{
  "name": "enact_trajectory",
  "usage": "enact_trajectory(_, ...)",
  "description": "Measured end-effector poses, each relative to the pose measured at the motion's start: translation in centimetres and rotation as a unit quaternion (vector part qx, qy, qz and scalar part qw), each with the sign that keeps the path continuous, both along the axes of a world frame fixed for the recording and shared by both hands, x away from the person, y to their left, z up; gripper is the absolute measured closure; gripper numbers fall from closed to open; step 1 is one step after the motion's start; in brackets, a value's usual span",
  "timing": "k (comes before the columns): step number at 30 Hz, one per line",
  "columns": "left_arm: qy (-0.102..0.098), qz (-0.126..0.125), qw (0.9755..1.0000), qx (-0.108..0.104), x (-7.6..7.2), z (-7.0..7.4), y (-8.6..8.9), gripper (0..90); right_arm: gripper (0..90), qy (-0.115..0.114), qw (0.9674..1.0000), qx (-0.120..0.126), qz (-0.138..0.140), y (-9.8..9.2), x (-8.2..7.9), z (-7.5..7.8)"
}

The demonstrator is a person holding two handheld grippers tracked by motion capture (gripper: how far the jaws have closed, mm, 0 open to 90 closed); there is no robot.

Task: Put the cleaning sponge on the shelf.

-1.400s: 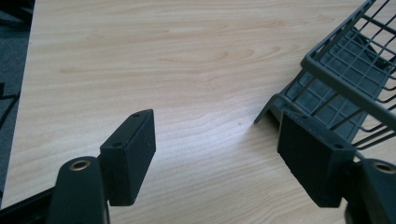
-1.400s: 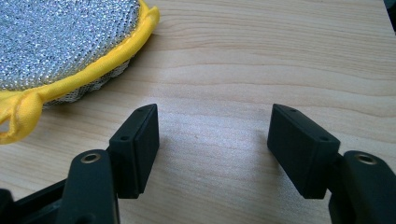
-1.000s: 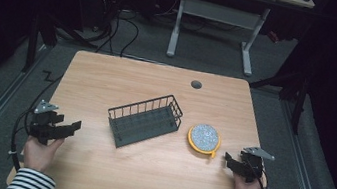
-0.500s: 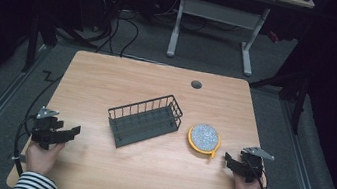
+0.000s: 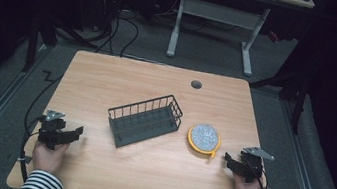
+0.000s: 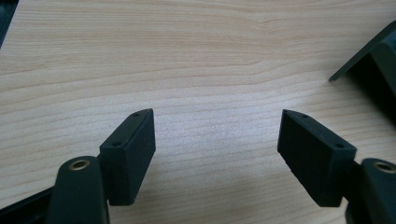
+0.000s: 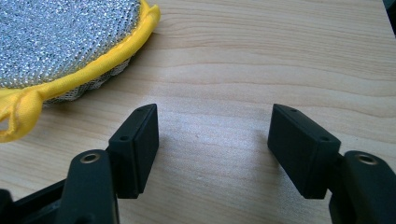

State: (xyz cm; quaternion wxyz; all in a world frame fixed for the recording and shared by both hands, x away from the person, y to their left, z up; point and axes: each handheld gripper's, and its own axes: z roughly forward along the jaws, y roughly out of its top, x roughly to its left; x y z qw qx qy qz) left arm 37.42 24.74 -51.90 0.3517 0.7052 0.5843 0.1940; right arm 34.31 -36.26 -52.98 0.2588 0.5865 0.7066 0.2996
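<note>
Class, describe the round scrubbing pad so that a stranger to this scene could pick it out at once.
Start at the wooden table and find the dark wire basket near its middle. Just right of the basket, apart from it, lies the round pad. It alone is flat and circular, with a glittery silver mesh face and a yellow fabric rim.

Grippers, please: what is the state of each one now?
Left gripper: open, holding nothing.
Right gripper: open, holding nothing.
</note>
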Motion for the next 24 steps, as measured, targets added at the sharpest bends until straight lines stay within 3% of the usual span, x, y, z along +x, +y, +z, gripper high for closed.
enact_trajectory(7,-0.003,-0.004,0.9997,0.023,0.3,-0.5,-0.6,28.3,33.7,0.001,1.0,-0.001,0.0,0.0,0.0,0.0)
enact_trajectory(18,-0.001,-0.002,0.9997,0.026,0.9,-1.4,-0.8,28.8,34.2,0.001,1.0,-0.001,0.001,0.0,0.0,0.0)
enact_trajectory(24,-0.023,-0.008,0.999,0.039,0.8,-1.8,-0.9,28.2,34.2,0.001,1.0,0.0,0.002,0.0,0.0,0.0)
